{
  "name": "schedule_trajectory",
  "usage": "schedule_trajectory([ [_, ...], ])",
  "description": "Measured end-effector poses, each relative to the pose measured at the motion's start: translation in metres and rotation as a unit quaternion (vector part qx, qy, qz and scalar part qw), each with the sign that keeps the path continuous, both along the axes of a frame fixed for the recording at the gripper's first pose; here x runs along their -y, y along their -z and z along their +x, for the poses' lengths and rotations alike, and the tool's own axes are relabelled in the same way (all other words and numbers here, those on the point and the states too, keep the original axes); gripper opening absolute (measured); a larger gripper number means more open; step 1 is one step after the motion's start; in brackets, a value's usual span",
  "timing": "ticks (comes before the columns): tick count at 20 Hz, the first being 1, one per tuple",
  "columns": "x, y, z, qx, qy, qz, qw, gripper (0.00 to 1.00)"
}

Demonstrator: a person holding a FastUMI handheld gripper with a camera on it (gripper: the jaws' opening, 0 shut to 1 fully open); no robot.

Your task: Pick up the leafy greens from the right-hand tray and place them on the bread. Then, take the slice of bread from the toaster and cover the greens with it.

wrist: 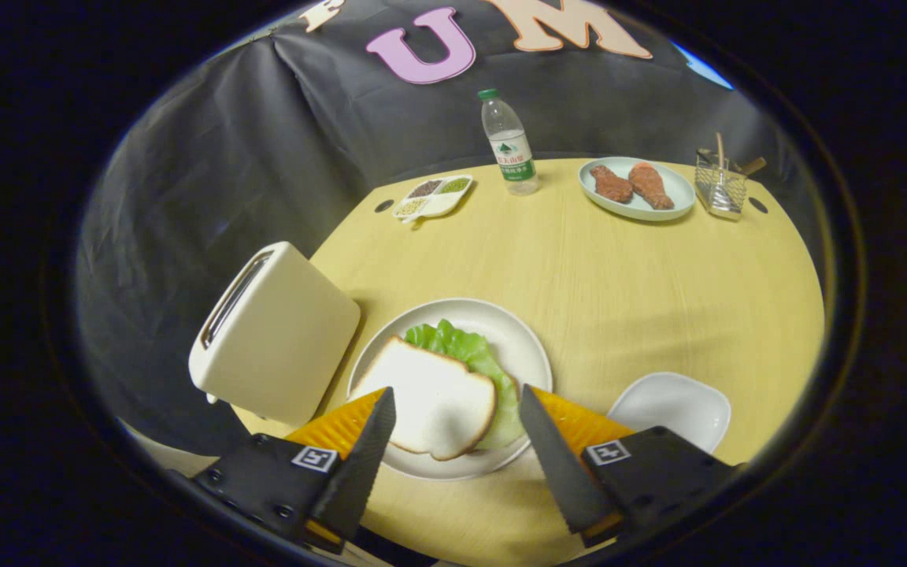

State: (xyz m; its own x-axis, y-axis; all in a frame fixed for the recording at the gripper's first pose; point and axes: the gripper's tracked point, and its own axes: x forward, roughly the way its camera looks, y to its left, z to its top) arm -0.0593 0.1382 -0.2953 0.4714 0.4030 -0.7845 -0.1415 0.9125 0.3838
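Gripper view looks down on a round white plate [518,340] near the front edge of the yellow wooden tabletop [619,276], where a white bread slice [431,398] covers most of the crinkled green leafy greens [465,350]; any bread beneath is hidden. The gripper [457,405] hangs spread wide, its fingers either side of the slice, gripping nothing. A cream toaster [276,331] stands at the left edge, its slot hard to see into; a small empty white tray [670,405] sits right of the plate.
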Motion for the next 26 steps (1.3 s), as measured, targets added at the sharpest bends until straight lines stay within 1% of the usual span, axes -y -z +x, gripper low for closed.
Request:
schedule_trajectory([
  [3,0.01,-0.024,0.005,0.04,-0.004,0.005,0.999,0.99],
  [6,0.024,-0.069,0.022,0.106,0.012,0.017,0.994,1.0],
  [10,0.063,-0.115,0.036,0.183,0.028,-0.012,0.983,1.0],
  [13,0.089,-0.142,0.038,0.219,0.04,-0.031,0.974,1.0],
  [16,0.113,-0.169,0.041,0.259,0.052,-0.046,0.963,1.0],
  [20,0.147,-0.208,0.046,0.322,0.087,-0.075,0.94,1.0],
  [24,0.171,-0.242,0.043,0.357,0.125,-0.085,0.922,1.0],
  [26,0.179,-0.255,0.042,0.375,0.135,-0.09,0.913,1.0],
])
